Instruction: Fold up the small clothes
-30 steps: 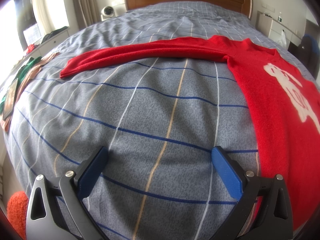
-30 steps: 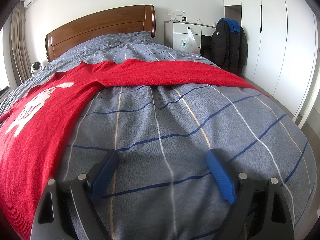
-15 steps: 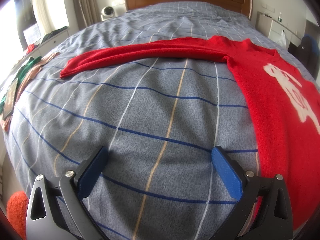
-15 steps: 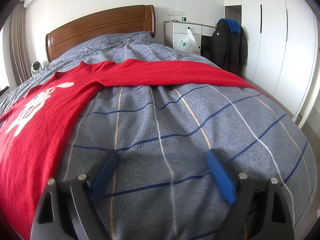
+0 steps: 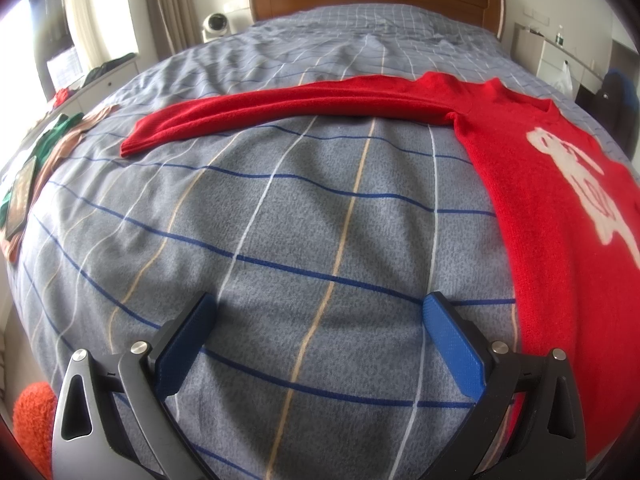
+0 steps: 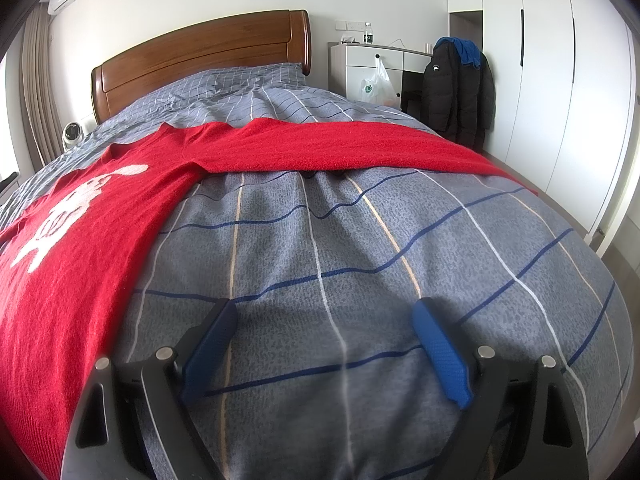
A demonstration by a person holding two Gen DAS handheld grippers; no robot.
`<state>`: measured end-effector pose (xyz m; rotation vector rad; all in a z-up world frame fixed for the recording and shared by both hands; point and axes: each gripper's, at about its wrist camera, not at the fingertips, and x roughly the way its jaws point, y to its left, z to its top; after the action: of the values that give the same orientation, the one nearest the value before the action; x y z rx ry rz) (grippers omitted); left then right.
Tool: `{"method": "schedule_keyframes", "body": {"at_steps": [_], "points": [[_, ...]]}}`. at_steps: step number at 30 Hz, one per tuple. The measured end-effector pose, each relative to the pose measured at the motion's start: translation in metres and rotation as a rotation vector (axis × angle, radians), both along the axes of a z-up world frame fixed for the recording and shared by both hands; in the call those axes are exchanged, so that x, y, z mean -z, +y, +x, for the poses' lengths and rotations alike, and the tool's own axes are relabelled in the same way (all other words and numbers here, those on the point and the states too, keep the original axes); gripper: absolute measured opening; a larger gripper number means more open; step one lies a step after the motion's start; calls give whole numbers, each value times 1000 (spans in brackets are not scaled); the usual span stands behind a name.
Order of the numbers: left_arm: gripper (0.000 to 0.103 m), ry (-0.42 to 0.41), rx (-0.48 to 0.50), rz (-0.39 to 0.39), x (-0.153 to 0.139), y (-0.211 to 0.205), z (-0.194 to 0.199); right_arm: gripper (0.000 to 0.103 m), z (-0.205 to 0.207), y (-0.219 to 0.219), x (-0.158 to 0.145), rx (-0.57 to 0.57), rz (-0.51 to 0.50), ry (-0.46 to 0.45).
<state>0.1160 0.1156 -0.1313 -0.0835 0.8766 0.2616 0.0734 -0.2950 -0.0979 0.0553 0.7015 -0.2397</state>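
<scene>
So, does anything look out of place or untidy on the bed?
Nothing stands out. The sweater lies flat on the bed, sleeves spread to both sides. A few clothes sit at the bed's left edge. Both grippers, left and right, are open and hold nothing.

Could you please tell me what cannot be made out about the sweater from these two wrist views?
- Red sweater hem: cut off by the lower edge, both views.
- White chest motif: clipped at the left wrist view's right edge.
- Right sleeve cuff: hidden over the blanket's edge, right wrist view.
</scene>
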Motion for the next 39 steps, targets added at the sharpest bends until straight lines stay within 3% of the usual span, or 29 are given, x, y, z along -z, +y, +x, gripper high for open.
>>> {"method": "schedule_keyframes", "body": {"at_steps": [34,36,39], "points": [[103,-6,16,1,-3,-2,-1,89,0,2,-2,-1,-3,11],[103,-3,29,-16,-4,0,-1,89,-1,-2,-8,-11,34,35],[103,-2,36,-36,-3,3,0,88,1,-30,-31,-28,213,38]]}}
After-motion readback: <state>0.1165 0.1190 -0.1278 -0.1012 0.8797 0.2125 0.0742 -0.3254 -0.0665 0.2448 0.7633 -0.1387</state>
